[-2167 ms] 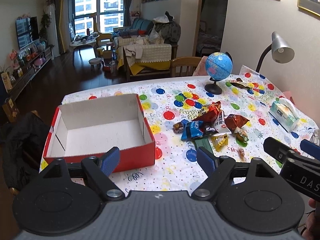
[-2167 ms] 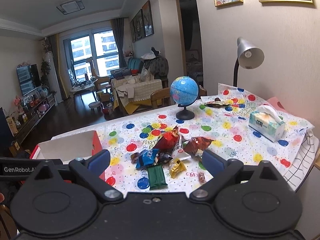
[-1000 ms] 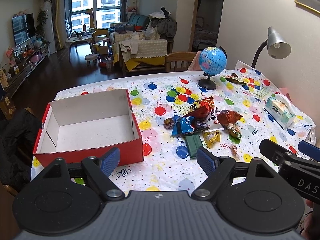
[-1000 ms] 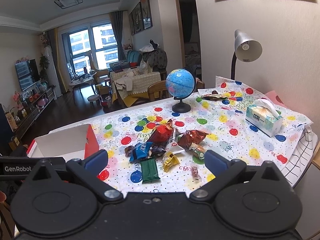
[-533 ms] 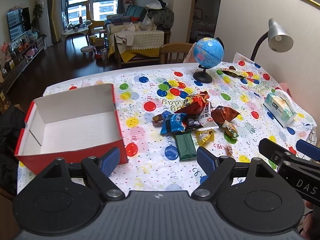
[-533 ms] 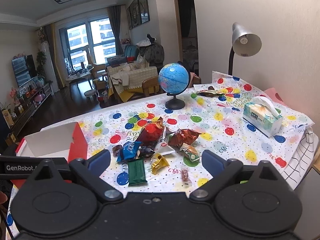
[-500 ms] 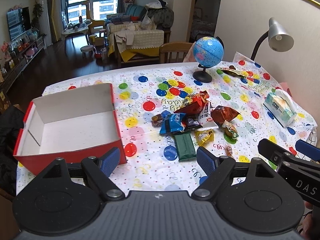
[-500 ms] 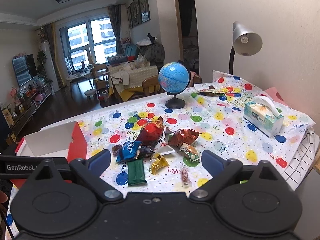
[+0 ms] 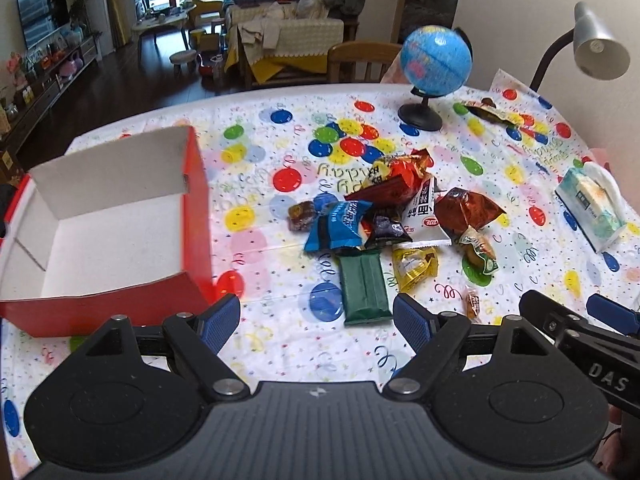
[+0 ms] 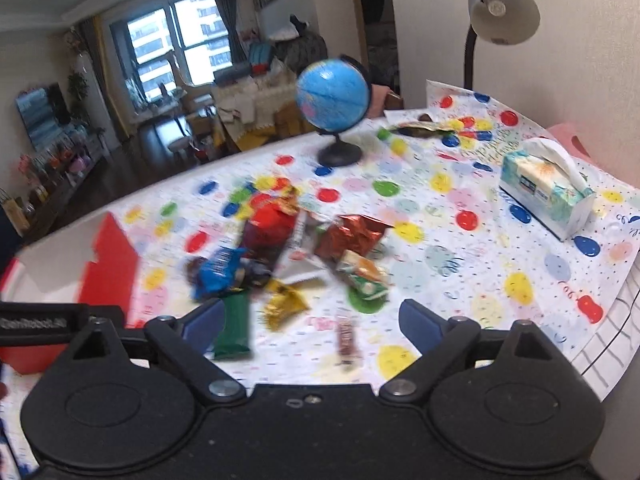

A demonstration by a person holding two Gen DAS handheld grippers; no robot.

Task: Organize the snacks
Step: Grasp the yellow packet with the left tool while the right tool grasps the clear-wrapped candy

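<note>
Nothing had yet been put away. The red cardboard box [image 9: 120, 224] with a white inside sat empty at the left of the surface [image 9: 280, 344], and every snack lay outside it in a loose pile [image 9: 384, 216] to the right of the box, near the middle of the surface. The pile held a blue packet [image 9: 340, 226], a flat dark green bar [image 9: 364, 288], a small yellow packet [image 9: 414, 264], red and brown foil bags, and a small wrapped sweet [image 9: 474, 303] lying a little apart.

The left tool [image 9: 316, 322] hung above the near edge with its blue pads spread and nothing between them. The right tool [image 10: 312, 320] was also spread and empty; its jaws had just been closing a little, with nothing pinched. It was aimed toward the yellow packet and the sweet. In my judgement the whole job remained: each snack was still to be lifted into the box.

The surface wore a white cloth [image 9: 520, 184] printed with coloured balloons. On it stood a blue globe [image 9: 436, 60], a tissue pack [image 9: 592, 208] and a grey desk lamp [image 9: 596, 44] by the wall. Beyond lay a living room with dark flooring, a sofa heaped with clothes, a television and a large window.
</note>
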